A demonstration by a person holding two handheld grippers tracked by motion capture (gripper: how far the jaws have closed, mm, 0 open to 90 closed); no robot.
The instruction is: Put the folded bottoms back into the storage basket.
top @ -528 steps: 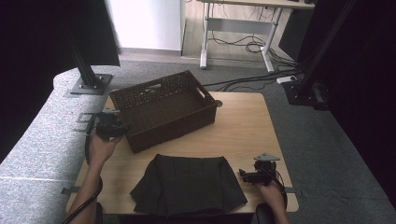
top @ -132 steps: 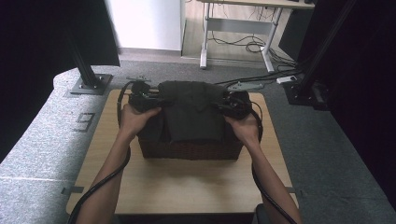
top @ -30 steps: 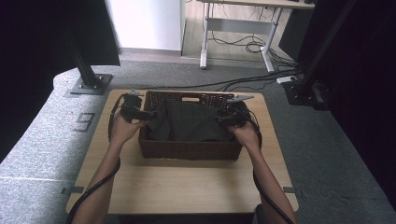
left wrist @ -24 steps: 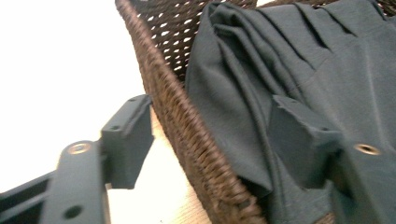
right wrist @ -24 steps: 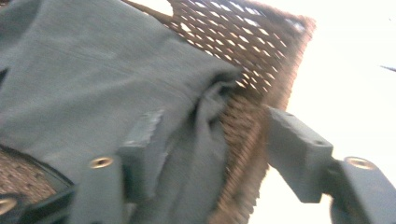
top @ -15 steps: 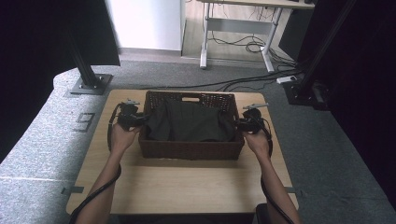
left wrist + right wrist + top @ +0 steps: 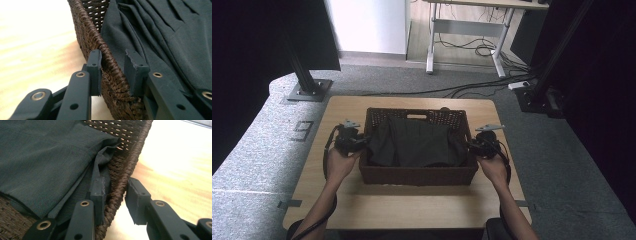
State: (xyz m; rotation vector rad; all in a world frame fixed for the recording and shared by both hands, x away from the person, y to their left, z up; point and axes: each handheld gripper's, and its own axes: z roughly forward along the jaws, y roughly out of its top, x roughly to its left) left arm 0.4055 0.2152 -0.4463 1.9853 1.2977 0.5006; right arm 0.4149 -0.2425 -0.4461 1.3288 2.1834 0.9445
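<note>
The left gripper [image 7: 352, 142] jaws have just closed on the left rim of the basket [image 7: 417, 175], one jaw inside, one outside. The right gripper [image 7: 479, 146] jaws grip the right rim the same way. The basket's long axis runs left to right between them at the table [image 7: 412, 205] middle, the dark cloth [image 7: 417, 142] inside. Bare table lies near and far.

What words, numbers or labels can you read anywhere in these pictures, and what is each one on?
"9": a pale digit marked on the grey floor, just left of the wooden table in the high view.
Nothing else readable: the wicker basket, the dark cloth in it and the gripper jaws carry no lettering or labels in any view.
</note>
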